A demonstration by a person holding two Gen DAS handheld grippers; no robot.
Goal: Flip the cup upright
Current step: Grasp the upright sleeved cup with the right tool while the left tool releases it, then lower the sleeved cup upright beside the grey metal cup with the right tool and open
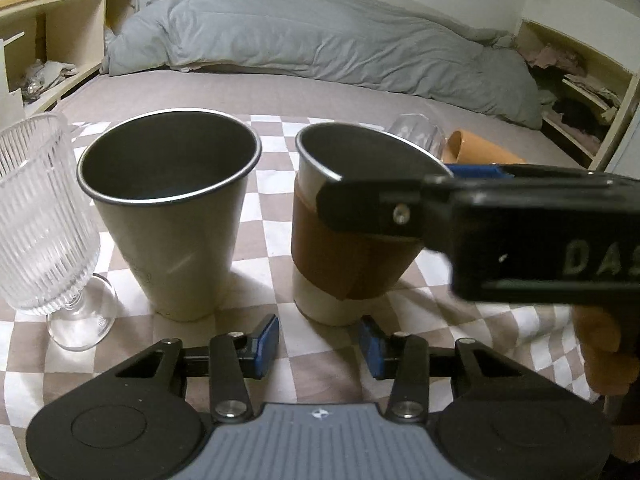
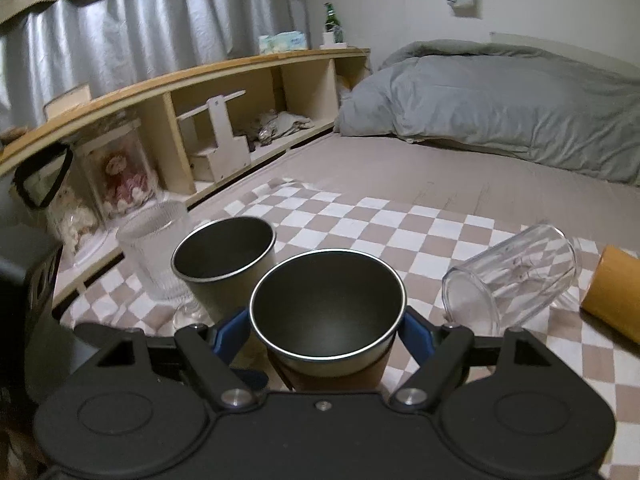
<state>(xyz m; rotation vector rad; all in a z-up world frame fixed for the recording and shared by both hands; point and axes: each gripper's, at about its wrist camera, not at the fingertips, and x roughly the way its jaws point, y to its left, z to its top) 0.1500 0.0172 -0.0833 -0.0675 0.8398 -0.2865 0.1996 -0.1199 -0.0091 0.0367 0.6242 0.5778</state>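
Observation:
A steel cup with a brown sleeve [image 1: 352,240] stands upright on the checkered cloth [image 1: 272,240], slightly tilted. My right gripper [image 2: 326,332] is shut on this sleeved cup [image 2: 326,312] just below the rim; it shows from the side in the left wrist view [image 1: 384,208]. My left gripper [image 1: 318,340] is open and empty, low in front of the cup's base. A plain steel cup [image 1: 168,208] stands upright to the left, also in the right wrist view [image 2: 224,256].
A ribbed stemmed glass [image 1: 40,216] stands at far left. A clear glass [image 2: 512,276] and an orange cup [image 2: 616,296] lie on their sides to the right. A grey duvet [image 1: 320,40] lies on the bed behind. Wooden shelves [image 2: 200,128] line the left.

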